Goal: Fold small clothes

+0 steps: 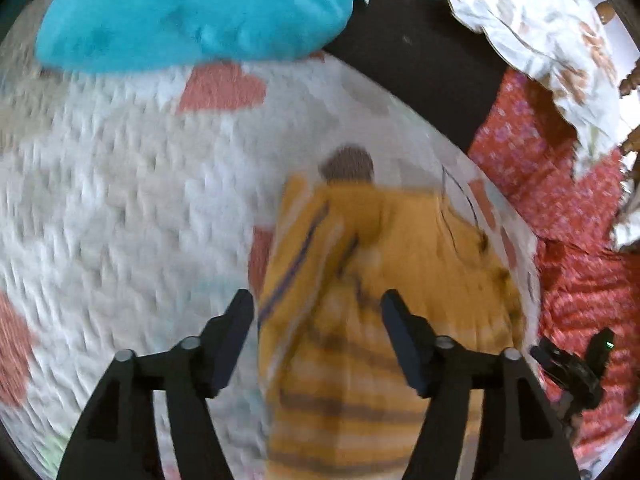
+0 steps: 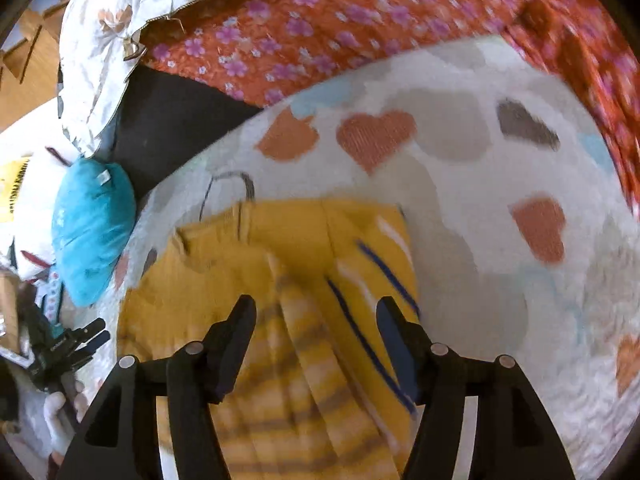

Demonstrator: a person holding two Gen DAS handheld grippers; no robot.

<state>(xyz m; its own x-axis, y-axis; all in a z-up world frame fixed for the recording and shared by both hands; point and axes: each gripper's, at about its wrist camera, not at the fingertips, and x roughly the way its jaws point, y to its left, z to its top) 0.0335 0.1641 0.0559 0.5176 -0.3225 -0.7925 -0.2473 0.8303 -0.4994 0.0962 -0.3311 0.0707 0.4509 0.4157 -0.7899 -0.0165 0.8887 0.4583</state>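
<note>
Item: yellow striped garment (image 1: pixel 384 280) on heart-print blanket (image 1: pixel 120 200)
Left gripper (image 1: pixel 318 304) parted, empty, over garment; right gripper (image 2: pixel 316 308) likewise; teal cloth (image 1: pixel 192 12) beyond left fingertips.

- Left wrist view looks steeply down from close above the white heart-print blanket (image 1: pixel 120 200), facing the turquoise cushion (image 1: pixel 192 12)
- Right wrist view looks down equally close, facing the red floral cover (image 2: pixel 360 12)
- Both share the yellow striped garment (image 1: pixel 380 280) and blanket; each catches the opposite gripper at its edge
</note>
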